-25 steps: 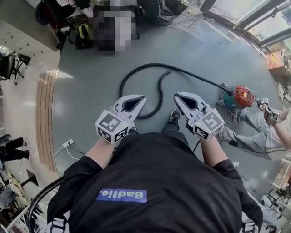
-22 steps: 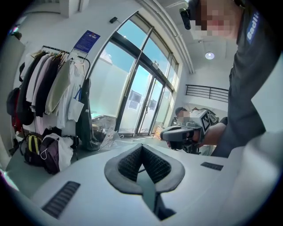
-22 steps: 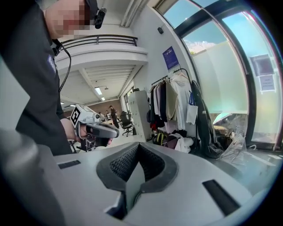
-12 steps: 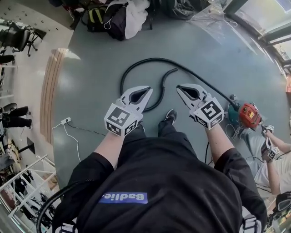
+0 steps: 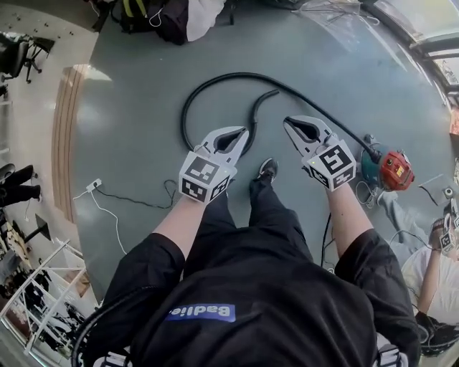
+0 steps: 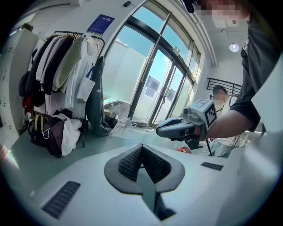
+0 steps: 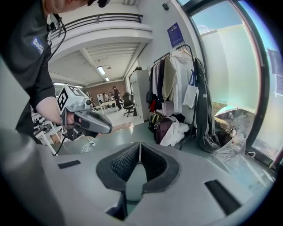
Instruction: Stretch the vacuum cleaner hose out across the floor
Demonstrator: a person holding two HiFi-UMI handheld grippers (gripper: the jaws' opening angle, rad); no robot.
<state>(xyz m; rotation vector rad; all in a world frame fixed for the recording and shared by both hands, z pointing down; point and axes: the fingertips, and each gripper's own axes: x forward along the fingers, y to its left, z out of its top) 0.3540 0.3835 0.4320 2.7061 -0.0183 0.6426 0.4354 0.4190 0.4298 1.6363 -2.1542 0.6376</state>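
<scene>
A black vacuum hose (image 5: 188, 102) lies in a loose loop on the grey-green floor, and its free end (image 5: 275, 92) curls back in the middle. The other end runs right to a red and teal vacuum cleaner (image 5: 387, 170). Both grippers hover above the floor in front of the person, over the near part of the loop. My left gripper (image 5: 240, 133) is shut and empty, its body hiding a stretch of hose. My right gripper (image 5: 288, 122) is shut and empty too, just left of the hose's run to the vacuum. Each gripper view shows closed pads (image 6: 142, 148) (image 7: 139, 146) and the other gripper (image 6: 179, 127) (image 7: 86, 121) in the air.
A clothes rack with bags (image 5: 172, 18) stands at the far side of the floor, also seen as hanging clothes (image 7: 177, 84). A white power strip (image 5: 93, 186) with its cable lies at left. Another person sits on the floor (image 5: 430, 265) at right. My own shoe (image 5: 267, 170) stands near the loop.
The person has stepped toward the hose, and both grippers have moved forward to hang over the loop. Both stay shut. The hose lies as before.
</scene>
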